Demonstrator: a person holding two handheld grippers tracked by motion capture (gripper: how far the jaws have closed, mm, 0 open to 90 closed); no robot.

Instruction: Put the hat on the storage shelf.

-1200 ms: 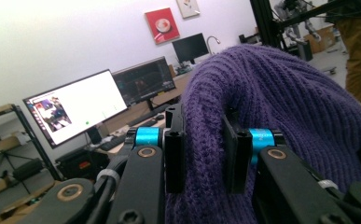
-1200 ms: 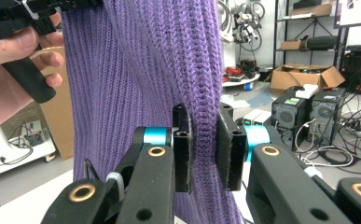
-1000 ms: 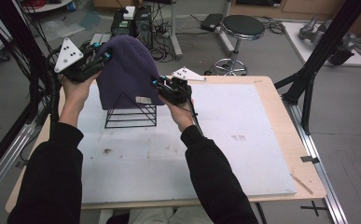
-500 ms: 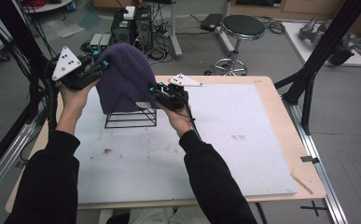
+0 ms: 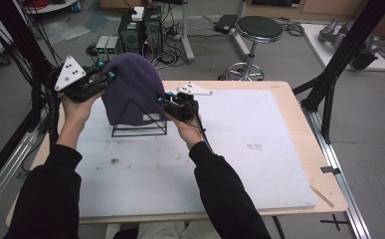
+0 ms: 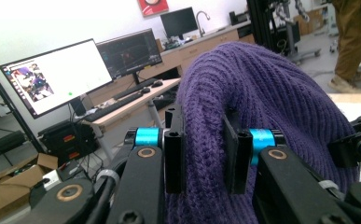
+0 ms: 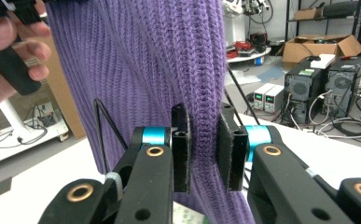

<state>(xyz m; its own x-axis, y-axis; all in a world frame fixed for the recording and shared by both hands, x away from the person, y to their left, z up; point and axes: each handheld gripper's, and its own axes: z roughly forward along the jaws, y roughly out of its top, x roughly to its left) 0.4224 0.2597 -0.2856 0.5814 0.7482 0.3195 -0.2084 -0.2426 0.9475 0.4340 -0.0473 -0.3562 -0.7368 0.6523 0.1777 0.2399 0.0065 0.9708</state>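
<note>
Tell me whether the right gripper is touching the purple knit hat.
Touching. In the right gripper view, the right gripper has both black jaws pressed on a pinched fold of the purple knit hat.

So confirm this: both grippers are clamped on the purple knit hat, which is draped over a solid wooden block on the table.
One thing is wrong: the purple knit hat sits over a black wire frame, not a solid wooden block, as the high view shows. The rest stands: the left gripper and right gripper are both clamped on the hat, on the table.

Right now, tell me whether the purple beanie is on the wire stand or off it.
On: the purple beanie drapes over the wire stand, whose base shows below its hem.
</note>
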